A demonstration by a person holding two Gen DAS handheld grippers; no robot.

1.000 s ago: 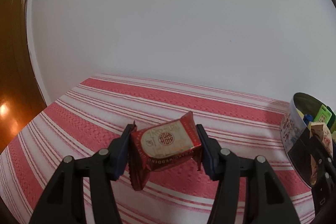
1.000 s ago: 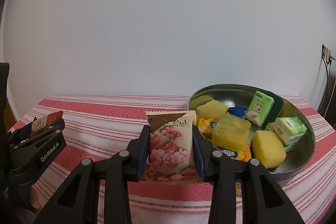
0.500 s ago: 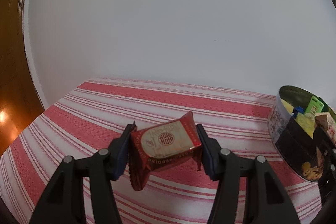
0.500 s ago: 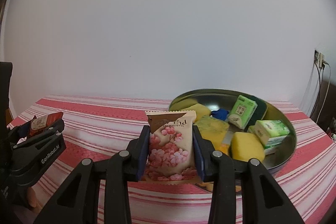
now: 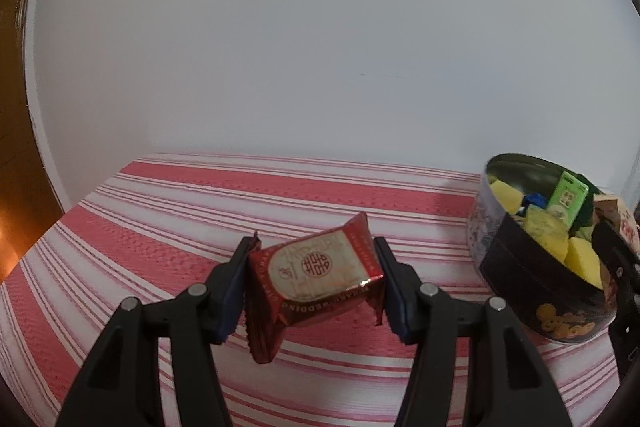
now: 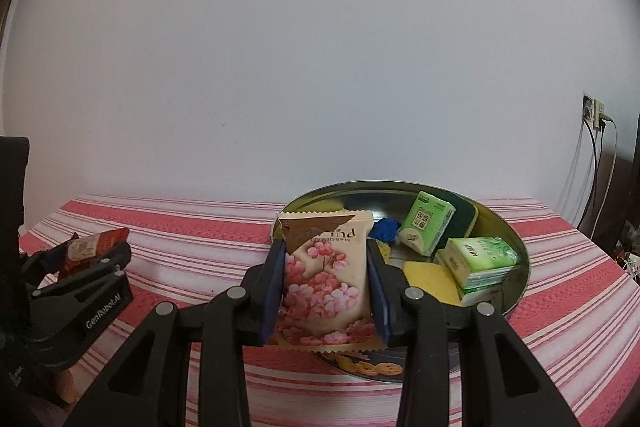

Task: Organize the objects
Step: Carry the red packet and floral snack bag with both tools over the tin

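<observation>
Floral packet pinched in right gripper, now lined up just before the tin's near rim; the tin has slid from right of view toward centre. Left gripper clamps red packet over the striped cloth. Drop-in looks close.

A red-and-white striped tablecloth bears a round tin, apparently metal.

A red foil packet hangs tilted above the striped bench. A cream flowered packet stands upright before the round tin of sponges and tissue packs.
</observation>
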